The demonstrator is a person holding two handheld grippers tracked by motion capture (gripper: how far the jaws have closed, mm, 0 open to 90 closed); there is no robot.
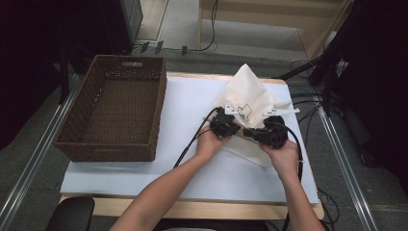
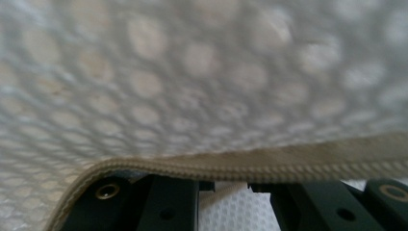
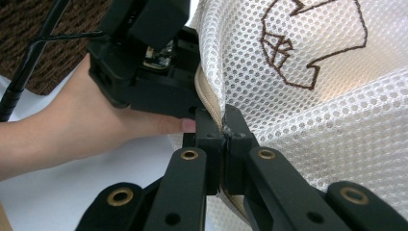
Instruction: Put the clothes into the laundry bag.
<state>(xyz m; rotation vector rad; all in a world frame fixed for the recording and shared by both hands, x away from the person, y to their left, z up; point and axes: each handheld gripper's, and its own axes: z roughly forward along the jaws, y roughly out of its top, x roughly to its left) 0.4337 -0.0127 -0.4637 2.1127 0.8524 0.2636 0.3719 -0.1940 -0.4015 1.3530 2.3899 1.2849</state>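
Note:
A white mesh bag (image 1: 250, 96) with a brown line drawing (image 3: 312, 43) and a beige zipper tape (image 2: 288, 161) is held up off the white table cover, right of centre. My left gripper (image 1: 226, 124) grips the bag's zipper edge; in the left gripper view the tape lies across its jaws and hides their tips. In the right gripper view the left gripper (image 3: 195, 98) sits against the tape just above my own jaws. My right gripper (image 3: 224, 130) is shut on the zipper tape close beside it, and stands at the bag's lower edge (image 1: 269, 132).
A brown woven basket (image 1: 115, 110) stands on the left part of the table. The white cover (image 1: 192, 96) lies bare between basket and bag. Cables trail from both grippers toward the front edge. Black stands and cables lie on the floor at the right.

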